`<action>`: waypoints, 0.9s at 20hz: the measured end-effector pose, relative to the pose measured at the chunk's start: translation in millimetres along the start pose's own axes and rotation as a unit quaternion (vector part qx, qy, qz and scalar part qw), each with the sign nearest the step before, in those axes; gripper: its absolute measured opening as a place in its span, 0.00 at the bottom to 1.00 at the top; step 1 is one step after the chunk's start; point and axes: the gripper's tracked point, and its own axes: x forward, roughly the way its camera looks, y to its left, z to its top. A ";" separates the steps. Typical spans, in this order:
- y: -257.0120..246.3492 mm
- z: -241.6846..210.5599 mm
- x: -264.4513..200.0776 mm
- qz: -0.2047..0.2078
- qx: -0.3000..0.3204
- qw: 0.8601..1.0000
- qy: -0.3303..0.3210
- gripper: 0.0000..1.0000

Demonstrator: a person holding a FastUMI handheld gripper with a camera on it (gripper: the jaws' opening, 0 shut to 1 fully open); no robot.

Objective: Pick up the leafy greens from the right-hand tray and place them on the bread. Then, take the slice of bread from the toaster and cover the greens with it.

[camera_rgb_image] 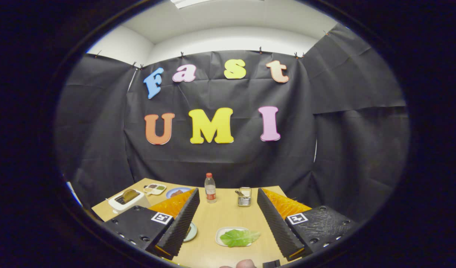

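Observation:
My gripper (228, 203) is open, its two fingers spread wide above the wooden table (228, 216), nothing between them. The leafy greens (239, 237) lie on a small white tray (221, 233) below and between the fingers, nearer the right one. A white toaster (128, 200) with a slice of bread (129, 194) standing in its slot sits beyond the left finger. A pale plate (192, 232) peeks out from behind the left finger; what lies on it is hidden.
A plastic bottle with a red cap (210, 188) and a metal can (244, 196) stand at the table's far side. A blue plate with food (175, 192) and a small compartment tray (155, 188) sit behind the toaster. A fingertip (245, 263) shows just under the greens tray.

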 end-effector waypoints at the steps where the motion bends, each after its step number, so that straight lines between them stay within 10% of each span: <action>1: -8.2 -7.9 2.3 -0.003 0.001 1.000 0.009 0.96; 18: -91.0 -225.3 131.4 0.033 0.013 0.979 0.202 0.95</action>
